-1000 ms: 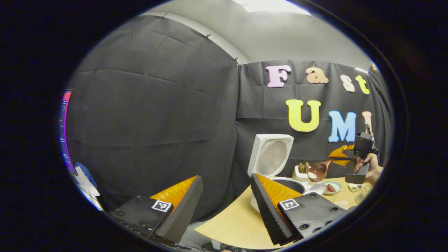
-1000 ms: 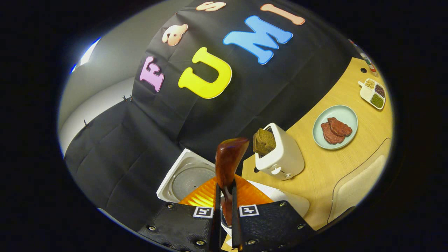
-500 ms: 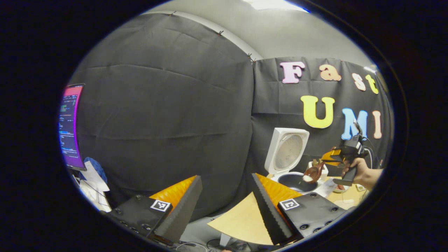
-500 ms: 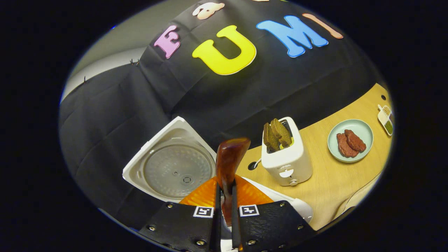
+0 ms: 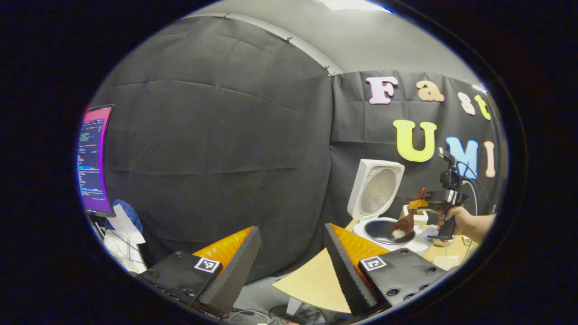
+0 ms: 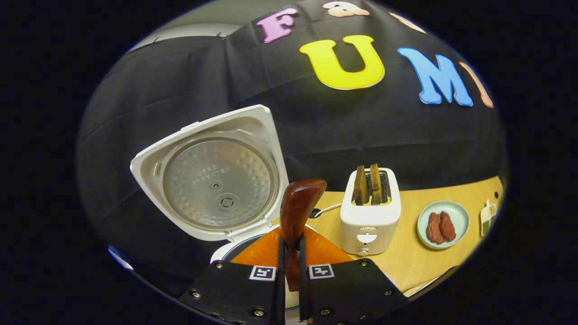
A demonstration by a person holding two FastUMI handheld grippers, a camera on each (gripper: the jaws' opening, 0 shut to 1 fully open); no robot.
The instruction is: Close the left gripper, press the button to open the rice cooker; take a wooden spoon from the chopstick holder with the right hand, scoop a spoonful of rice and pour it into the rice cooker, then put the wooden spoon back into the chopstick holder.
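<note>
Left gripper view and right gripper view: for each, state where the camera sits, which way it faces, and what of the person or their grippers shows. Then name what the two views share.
Left gripper view: rides the open left gripper, off the table's edge, facing the booth wall; the hand with the right gripper shows farther off.
Right gripper view: rides the right gripper, shut on the wooden spoon, above the rice cooker, facing the toaster.
Shared: open rice cooker, wooden spoon, table.

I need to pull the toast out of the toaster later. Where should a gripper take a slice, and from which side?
Grip a toast slice by its top edge, coming straight down: both stand upright, projecting above the toaster slots, flat faces exposed for the fingers.
</note>
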